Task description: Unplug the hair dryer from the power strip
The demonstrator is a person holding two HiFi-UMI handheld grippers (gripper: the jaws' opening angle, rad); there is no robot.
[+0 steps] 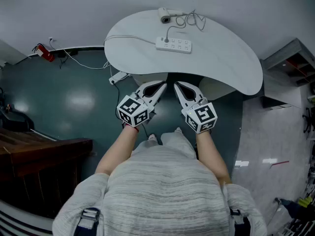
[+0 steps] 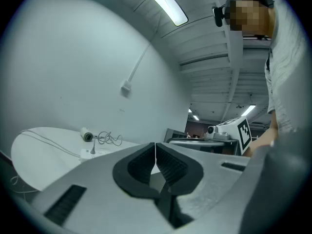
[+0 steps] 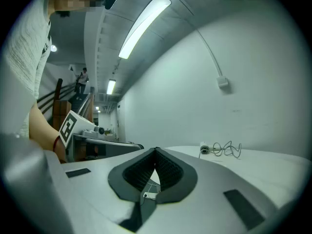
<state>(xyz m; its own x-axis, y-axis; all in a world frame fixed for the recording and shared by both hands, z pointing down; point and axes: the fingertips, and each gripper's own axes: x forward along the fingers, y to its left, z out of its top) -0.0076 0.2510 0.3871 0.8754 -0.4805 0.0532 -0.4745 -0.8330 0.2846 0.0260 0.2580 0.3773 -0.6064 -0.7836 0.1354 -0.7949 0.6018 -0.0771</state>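
White table (image 1: 231, 68) carries power strip (image 1: 173, 44), hair dryer (image 1: 165, 15) and tangled cord (image 1: 193, 19)

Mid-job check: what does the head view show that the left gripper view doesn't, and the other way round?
Only the head view: the left gripper and right gripper from above, side by side, short of the white table's near edge, and the teal floor.
Only the left gripper view: its pads meeting with nothing between them, plus a ceiling light.
Both: the table top, the power strip with a plug in it, the hair dryer and its tangled cord behind the strip.
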